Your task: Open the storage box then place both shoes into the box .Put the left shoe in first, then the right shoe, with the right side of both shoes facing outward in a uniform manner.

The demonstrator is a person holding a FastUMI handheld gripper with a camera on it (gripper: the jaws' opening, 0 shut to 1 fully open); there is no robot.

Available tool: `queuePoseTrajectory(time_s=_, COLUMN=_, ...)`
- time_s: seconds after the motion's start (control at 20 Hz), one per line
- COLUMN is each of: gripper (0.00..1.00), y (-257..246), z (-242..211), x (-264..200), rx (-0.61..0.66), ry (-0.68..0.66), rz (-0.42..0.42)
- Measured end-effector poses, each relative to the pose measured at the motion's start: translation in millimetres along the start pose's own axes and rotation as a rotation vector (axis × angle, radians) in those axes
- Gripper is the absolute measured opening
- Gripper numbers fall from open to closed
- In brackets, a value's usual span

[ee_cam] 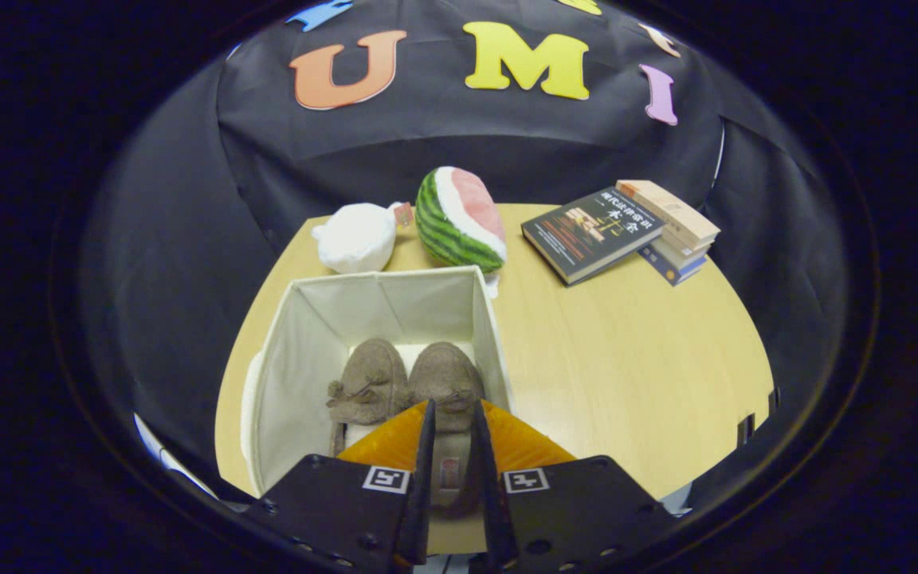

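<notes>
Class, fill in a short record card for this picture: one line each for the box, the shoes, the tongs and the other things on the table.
box: open white storage box on the wooden table
shoes: left shoe and right shoe side by side inside, toes away
tongs: tongs closed on the right shoe's heel
other things: watermelon toy, white plush, stack of books beyond the box

I'm working in a staged recording booth, not a lived-in room: black cloth [148, 239] hangs as the wall around a single light wooden table [626, 359]. What sits on it is household stuff set out like props — a stack of books [626, 231], a plush watermelon slice [459, 219], a white soft toy [355, 237], and a fabric storage box [292, 359].
</notes>
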State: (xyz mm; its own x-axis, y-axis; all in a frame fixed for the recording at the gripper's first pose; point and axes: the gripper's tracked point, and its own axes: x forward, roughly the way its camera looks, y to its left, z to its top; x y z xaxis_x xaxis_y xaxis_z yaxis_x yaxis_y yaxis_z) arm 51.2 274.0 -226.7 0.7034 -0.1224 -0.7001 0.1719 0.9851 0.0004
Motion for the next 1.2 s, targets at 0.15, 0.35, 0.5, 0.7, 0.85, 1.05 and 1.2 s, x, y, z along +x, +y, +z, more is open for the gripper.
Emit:
queuePoseTrajectory(time_s=0.15, gripper=0.46, y=-9.2, z=24.3, x=-28.1, rx=-0.040, ry=-0.109, rz=0.015)
queuePoseTrajectory(time_s=0.35, gripper=0.79, y=-24.6, z=46.5, x=-59.7, rx=-0.069, ry=-0.213, rz=0.090)
queuePoseTrajectory(time_s=0.5, gripper=0.98, y=-59.9, z=60.8, x=-74.7, rx=-0.053, ry=-0.274, rz=0.100)
queuePoseTrajectory(time_s=0.7, gripper=0.98, y=-112.3, z=86.4, x=-99.7, rx=-0.045, ry=-0.392, rz=0.086)
queuePoseTrajectory(time_s=0.85, gripper=0.98, y=-155.6, z=97.0, x=-121.1, rx=-0.034, ry=-0.476, rz=0.069)
queuePoseTrajectory(time_s=1.05, gripper=0.98, y=-208.4, z=107.2, x=-152.8, rx=0.020, ry=-0.567, rz=0.027)
queuePoseTrajectory(time_s=1.2, gripper=0.97, y=-236.0, z=110.9, x=-178.1, rx=0.045, ry=-0.630, rz=0.017)
